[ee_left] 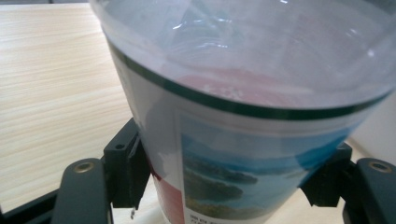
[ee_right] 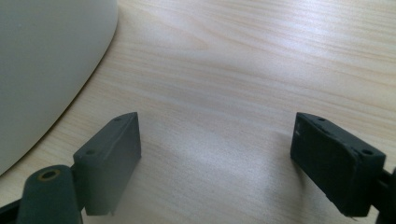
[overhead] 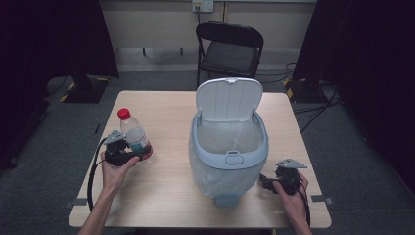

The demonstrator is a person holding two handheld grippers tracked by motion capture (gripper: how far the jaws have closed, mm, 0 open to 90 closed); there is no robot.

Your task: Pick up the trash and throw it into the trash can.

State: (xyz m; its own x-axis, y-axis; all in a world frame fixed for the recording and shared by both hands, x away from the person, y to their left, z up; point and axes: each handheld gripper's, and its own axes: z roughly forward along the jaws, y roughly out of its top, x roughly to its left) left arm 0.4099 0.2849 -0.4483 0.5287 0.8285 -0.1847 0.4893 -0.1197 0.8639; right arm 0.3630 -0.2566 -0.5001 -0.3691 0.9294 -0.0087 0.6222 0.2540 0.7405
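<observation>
Clearly, the left gripper (overhead: pixel 128 152) has its two black jaws clamped on the lower part of a clear plastic bottle with a red cap (overhead: pixel 133 134), which stands on the left side of the light wooden table (overhead: pixel 166 112), tilted so that its cap leans away towards the far left. In the left gripper view, the bottle (ee_left: pixel 243 116) sits squarely between the pads, one pad pressing its left flank and the other its right, just below a dark green band that rings the clear wall. Beneath that band a printed label in blue, green and red wraps the body. The person's left hand (overhead: pixel 113 171) grips the tool from behind, its black cable looping down beside the forearm.

The right gripper (overhead: pixel 266 183) rests low on the right side of the table, just beside the base of a pale blue-grey plastic waste bin (overhead: pixel 228 156) whose white lid stands raised at the back and which is lined with a thin translucent bag. In the right gripper view its jaws stand wide apart with bare tabletop (ee_right: pixel 243 70) between them, and the bin's curved pale wall (ee_right: pixel 46 65) rises at the upper left, apart from the pads. A black folding chair (overhead: pixel 228 49) stands beyond the table's far edge.
</observation>
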